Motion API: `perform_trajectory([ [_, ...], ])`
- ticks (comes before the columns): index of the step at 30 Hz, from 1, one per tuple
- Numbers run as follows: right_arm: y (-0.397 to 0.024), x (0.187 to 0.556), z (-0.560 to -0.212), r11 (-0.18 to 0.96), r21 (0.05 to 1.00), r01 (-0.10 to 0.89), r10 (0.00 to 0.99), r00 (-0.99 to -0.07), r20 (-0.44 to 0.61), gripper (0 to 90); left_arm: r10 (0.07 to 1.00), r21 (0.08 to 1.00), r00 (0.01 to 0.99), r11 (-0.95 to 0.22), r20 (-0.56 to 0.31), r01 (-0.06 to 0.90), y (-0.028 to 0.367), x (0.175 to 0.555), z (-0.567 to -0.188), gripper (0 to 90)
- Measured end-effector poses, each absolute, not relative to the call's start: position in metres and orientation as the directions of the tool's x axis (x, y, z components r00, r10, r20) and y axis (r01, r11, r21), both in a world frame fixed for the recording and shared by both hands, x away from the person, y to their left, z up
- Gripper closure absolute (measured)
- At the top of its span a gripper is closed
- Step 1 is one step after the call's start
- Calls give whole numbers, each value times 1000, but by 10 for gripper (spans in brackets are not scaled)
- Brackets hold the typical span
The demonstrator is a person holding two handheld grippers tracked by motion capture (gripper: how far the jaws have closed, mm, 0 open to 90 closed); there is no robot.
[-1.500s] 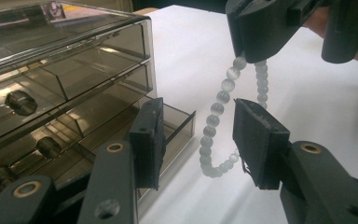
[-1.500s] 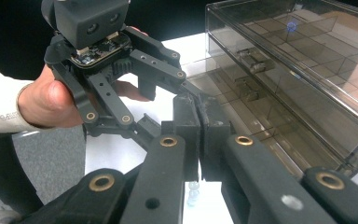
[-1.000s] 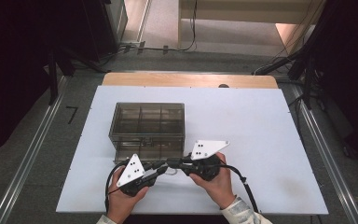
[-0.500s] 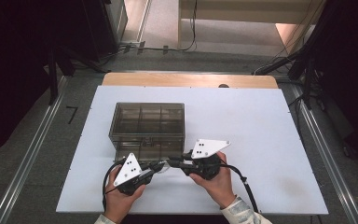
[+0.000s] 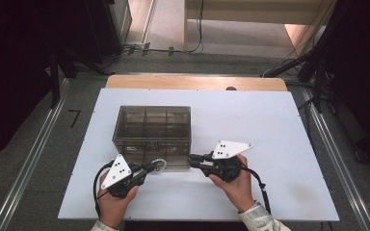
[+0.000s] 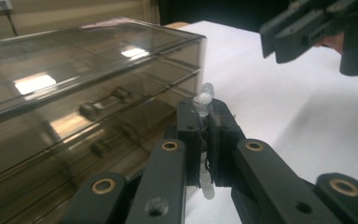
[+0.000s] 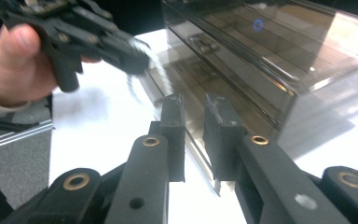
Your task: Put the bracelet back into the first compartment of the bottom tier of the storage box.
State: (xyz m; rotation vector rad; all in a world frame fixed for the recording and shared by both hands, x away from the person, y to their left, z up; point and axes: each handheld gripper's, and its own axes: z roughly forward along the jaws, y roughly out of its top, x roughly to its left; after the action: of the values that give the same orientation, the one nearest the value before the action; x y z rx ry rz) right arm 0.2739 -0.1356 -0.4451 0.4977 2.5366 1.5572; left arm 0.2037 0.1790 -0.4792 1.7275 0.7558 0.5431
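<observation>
Smoked transparent drawer organizer box (image 5: 153, 134), closed, standing upright at the centre-left of the white desk (image 5: 279, 125). A translucent white cable loop (image 5: 158, 165) lies just before its near face, clamped in the left hand-held gripper (image 5: 150, 167).

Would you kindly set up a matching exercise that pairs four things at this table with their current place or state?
Things:
1. left gripper
2. right gripper
3. smoky transparent plastic drawer box
4. flat white tabletop

States:
A. lies beneath everything
B. shut on a small translucent white ring
C. jaws slightly apart, holding nothing
D. stands closed on the table

Pairs: 1-B, 2-C, 3-D, 4-A
</observation>
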Motion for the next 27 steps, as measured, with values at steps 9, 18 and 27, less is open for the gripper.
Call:
perform_trajectory([
  [9, -152, 279, -452, 424, 874, 235, 379, -923, 64, 750, 763, 967, 646, -148, -23, 210, 199, 202, -476, 861],
  [18, -183, 281, -457, 417, 872, 256, 437, -898, 54, 749, 799, 967, 600, -129, -31, 221, 219, 203, -478, 861],
  [27, -224, 285, -461, 397, 869, 294, 514, -856, 55, 746, 829, 961, 559, -136, -23, 242, 234, 203, -482, 861],
])
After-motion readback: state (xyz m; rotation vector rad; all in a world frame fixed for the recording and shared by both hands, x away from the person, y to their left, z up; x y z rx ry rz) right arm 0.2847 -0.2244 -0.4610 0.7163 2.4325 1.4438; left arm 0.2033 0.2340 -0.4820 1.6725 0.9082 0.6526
